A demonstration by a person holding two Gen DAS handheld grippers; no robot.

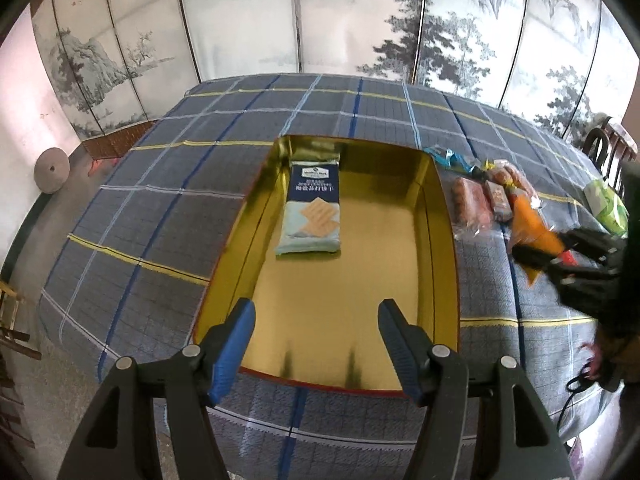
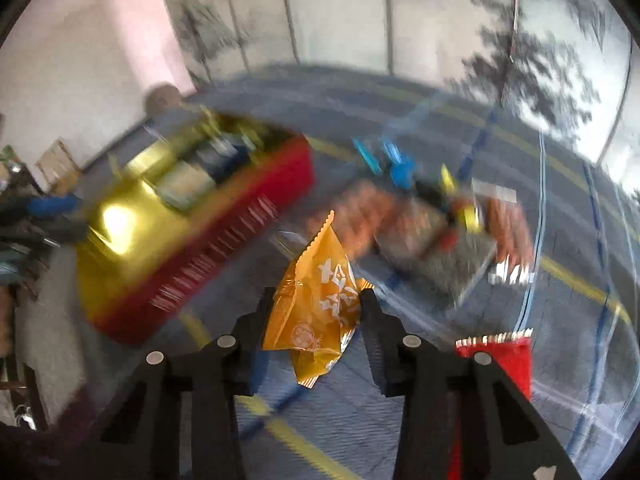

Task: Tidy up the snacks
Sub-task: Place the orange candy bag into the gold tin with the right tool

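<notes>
The right hand-held gripper (image 2: pixel 316 316) is clamped on an orange snack packet (image 2: pixel 316 300), its two black fingers pressing the crinkled foil from either side so that the packet hangs clear above the plaid-covered worktop (image 2: pixel 360 420); the right wrist view is heavily blurred, so the print on the packet cannot be read beyond pale characters. A red packet (image 2: pixel 504 356) with a serrated top edge shows just beside the right finger, though whether it lies on the cloth or is caught against the tool cannot be told. The left hand-held gripper (image 1: pixel 316 336) stands partly open with nothing between its blue-padded fingers (image 1: pixel 236 344), poised over the near end of a gold-lined box (image 1: pixel 436 264) whose outer wall is red. Inside the box, toward its far left corner, lies one flat cracker packet (image 1: pixel 312 212) in dark blue and pale blue (a picture of square crackers on its front). To the right of the box, on the cloth, sits a loose cluster of remaining snacks (image 1: pixel 488 196), reddish-orange wrapped pieces with a blue wrapper (image 1: pixel 452 158) at the far end, and a green packet (image 1: pixel 604 204) lies well apart nearer the table's right edge. A painted folding screen (image 1: pixel 320 16) stands behind the worktop.
</notes>
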